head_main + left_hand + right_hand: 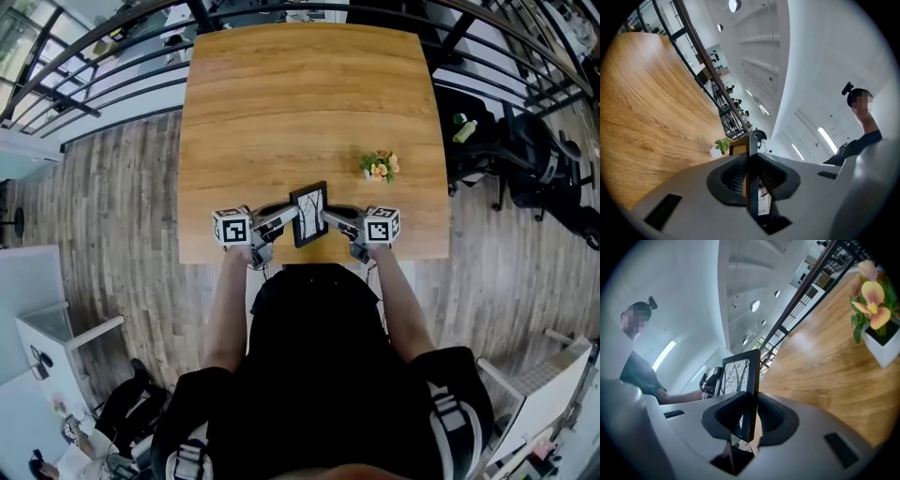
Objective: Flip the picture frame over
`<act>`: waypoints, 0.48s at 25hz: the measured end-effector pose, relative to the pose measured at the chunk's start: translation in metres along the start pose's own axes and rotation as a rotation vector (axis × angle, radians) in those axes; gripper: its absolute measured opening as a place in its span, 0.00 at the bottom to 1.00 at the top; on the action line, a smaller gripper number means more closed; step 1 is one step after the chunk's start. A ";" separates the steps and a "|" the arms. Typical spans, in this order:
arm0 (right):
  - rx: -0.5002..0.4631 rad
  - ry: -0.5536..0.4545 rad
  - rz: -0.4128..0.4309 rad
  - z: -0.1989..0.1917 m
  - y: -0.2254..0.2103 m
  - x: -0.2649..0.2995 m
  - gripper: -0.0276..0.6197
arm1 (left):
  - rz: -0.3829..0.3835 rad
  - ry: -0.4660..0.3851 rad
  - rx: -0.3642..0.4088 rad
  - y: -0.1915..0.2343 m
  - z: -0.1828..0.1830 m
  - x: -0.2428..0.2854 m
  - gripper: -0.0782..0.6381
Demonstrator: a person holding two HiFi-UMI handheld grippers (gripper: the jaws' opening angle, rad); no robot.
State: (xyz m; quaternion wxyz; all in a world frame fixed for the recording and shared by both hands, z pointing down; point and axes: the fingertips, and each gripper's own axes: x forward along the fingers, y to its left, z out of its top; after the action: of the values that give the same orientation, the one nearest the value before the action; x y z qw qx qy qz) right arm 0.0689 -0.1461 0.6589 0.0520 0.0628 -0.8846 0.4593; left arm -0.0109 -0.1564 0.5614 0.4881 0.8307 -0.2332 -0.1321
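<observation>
The black rectangular picture frame point(308, 215) with a branch print is held on edge over the near edge of the light wooden table point(309, 94), pinched from both sides. The left gripper point(292, 216) has its jaws closed down on the frame's left edge, and the right gripper point(327, 217) is clamped on the right edge. To the right, well apart, a small white square pot point(377, 174) holds orange and pink flowers point(874, 296) with green leaves.

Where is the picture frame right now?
In the head view the picture frame is at the near edge of the table, clamped between the left gripper and right gripper, left of the flower pot.
</observation>
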 end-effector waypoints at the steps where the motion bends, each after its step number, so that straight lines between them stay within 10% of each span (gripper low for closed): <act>1: -0.002 -0.002 0.002 0.000 -0.001 -0.001 0.18 | 0.007 -0.001 0.007 0.000 0.000 0.000 0.22; 12: -0.036 0.008 -0.162 -0.001 -0.018 0.001 0.18 | 0.188 -0.047 0.040 0.032 -0.002 -0.002 0.22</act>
State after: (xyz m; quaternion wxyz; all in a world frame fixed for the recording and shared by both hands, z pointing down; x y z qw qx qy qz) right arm 0.0713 -0.1554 0.6740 0.0936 0.1311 -0.8846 0.4377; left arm -0.0201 -0.1674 0.5903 0.4762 0.8113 -0.3240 -0.1004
